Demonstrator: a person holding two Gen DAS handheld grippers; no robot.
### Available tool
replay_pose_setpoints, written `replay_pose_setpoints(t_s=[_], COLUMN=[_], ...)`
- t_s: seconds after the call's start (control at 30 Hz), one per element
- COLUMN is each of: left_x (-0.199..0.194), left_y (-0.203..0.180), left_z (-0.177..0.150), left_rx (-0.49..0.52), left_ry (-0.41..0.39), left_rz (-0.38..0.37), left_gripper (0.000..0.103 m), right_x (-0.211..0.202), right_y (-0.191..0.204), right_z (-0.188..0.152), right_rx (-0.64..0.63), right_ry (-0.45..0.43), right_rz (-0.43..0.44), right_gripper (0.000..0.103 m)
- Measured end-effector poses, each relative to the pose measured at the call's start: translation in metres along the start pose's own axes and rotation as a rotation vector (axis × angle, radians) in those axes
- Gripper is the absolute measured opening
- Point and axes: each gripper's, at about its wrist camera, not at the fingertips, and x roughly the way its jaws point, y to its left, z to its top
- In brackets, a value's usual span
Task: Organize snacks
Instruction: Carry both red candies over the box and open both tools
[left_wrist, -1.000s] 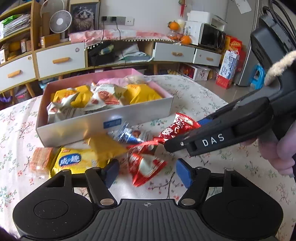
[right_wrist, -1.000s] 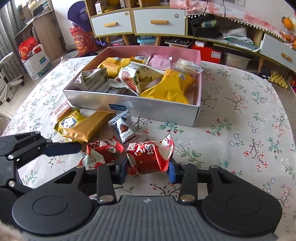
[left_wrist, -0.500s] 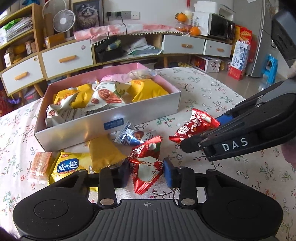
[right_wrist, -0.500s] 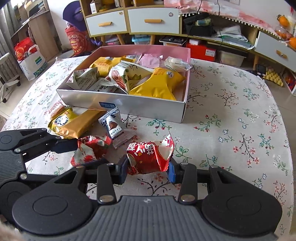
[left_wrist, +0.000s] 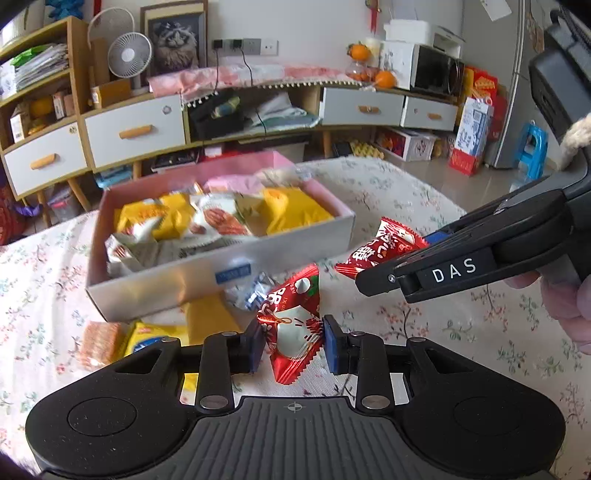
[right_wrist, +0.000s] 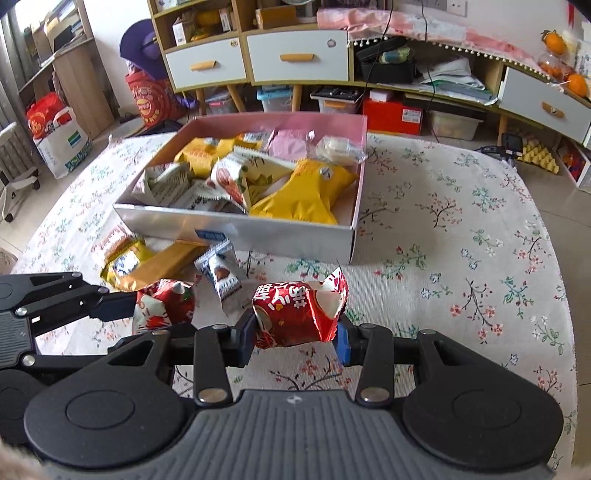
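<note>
Now I have each claw clamped on a red snack packet. My left claw (left_wrist: 292, 345) pinches a red packet with a white face (left_wrist: 293, 325) by its sides, low over the desk (right_wrist: 461, 258); my right claw (right_wrist: 295, 338) grips a red packet with white lettering (right_wrist: 295, 312) the same way. I judge both are bound for the pink box (right_wrist: 295, 236) just behind, half full already. Yellow packets (right_wrist: 147, 264) and a small wafer packet (right_wrist: 221, 275) lie loose at its front wall.
</note>
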Motion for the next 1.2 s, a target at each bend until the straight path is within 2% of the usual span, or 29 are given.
replay_pose_setpoints(t_s=[0.4,0.6,0.83,1.03,1.2], left_x=[-0.011,0.005,0.032,0.049,0.058], left_y=[0.035,0.060,0.080,0.089,0.097], left_z=[0.030,0.045,0.051,0.051,0.048], left_rx=[-0.042,-0.089,-0.146,-0.123,-0.133], left_ry=[-0.033,-0.014,0.024,0.033,0.035], left_rz=[0.066,0.115,0.130,0.169,0.167], left_gripper=[0.030,0.030,0.030,0.030,0.030], right_x=[-0.007,0.003,0.023,0.041,0.050], right_y=[0.006,0.007,0.007,0.015,0.017], right_z=[0.029,0.047,0.062,0.066,0.066], right_rx=[0.085,0.172,0.273,0.263,0.265], right_ry=[-0.083,-0.117,-0.141,-0.141,-0.159], right_rz=[0.032,0.057,0.087,0.055,0.054], right_gripper=[0.038,0.038,0.038,0.038,0.039])
